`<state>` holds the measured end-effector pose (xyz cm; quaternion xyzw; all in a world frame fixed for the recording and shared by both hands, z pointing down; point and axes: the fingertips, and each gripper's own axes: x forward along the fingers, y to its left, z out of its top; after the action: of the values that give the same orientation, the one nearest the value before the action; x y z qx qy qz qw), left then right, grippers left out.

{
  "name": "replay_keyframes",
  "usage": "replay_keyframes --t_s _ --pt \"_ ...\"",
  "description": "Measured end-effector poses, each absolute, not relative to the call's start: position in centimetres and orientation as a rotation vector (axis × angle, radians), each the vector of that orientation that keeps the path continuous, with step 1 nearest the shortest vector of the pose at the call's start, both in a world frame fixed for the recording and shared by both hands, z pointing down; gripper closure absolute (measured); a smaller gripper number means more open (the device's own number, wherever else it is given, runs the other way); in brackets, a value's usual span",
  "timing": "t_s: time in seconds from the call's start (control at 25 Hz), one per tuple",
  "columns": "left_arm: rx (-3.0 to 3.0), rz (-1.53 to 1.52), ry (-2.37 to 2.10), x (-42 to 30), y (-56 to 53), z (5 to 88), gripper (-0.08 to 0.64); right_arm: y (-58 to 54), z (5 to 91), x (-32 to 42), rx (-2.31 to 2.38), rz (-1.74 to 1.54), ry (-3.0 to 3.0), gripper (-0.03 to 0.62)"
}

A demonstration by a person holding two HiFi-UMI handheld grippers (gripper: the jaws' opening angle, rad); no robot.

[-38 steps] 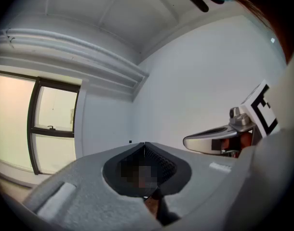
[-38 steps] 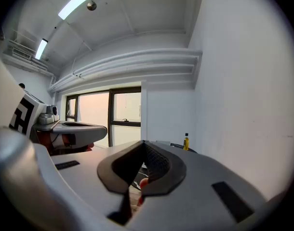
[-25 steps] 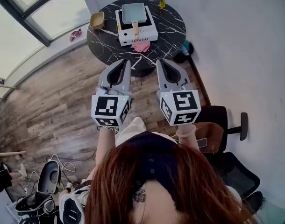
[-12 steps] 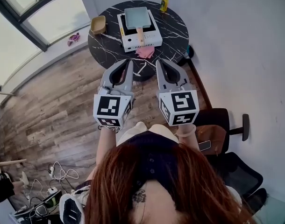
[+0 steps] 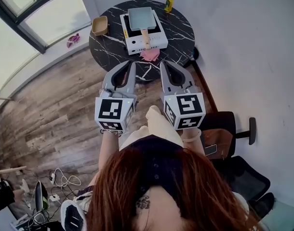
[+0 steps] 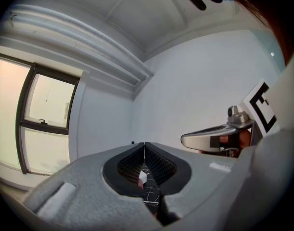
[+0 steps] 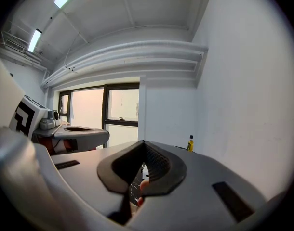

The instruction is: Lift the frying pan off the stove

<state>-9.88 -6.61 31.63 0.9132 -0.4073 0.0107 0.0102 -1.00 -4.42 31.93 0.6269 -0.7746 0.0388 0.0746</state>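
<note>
A square grey frying pan (image 5: 140, 17) sits on a white stove (image 5: 156, 38) on a round black marble table (image 5: 178, 28). Its wooden handle (image 5: 146, 35) points toward me. My left gripper (image 5: 132, 64) and right gripper (image 5: 162, 63) hang side by side in the air, short of the table's near edge. Both are shut with nothing between the jaws. In the left gripper view the jaws (image 6: 144, 143) meet at the tips, with the table showing through the gap below. The right gripper view shows the same for its jaws (image 7: 144, 141).
A pink cloth (image 5: 150, 55) lies in front of the stove. A yellow bottle (image 5: 169, 1) stands at the table's back, a tan bowl (image 5: 100, 25) at its left. A dark chair (image 5: 224, 134) is at my right, the white wall beyond it. Cables lie on the wooden floor at lower left.
Both grippers have moved forward toward the table together, still shut and empty. The person's knee has come forward beneath them.
</note>
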Motion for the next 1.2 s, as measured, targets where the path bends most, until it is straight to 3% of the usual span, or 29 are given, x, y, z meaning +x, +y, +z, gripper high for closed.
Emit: replay_keyframes --t_s 0.68,1.2 --pt "2.827 0.028 -1.338 -8.4 -13.1 32.0 0.548 -11.5 33.6 1.1 1.833 0.154 -2.323 0.58" --pt "2.817 0.063 -1.34 -5.9 -20.3 32.6 0.548 -18.7 35.7 3.3 1.769 0.251 -2.327 0.541"
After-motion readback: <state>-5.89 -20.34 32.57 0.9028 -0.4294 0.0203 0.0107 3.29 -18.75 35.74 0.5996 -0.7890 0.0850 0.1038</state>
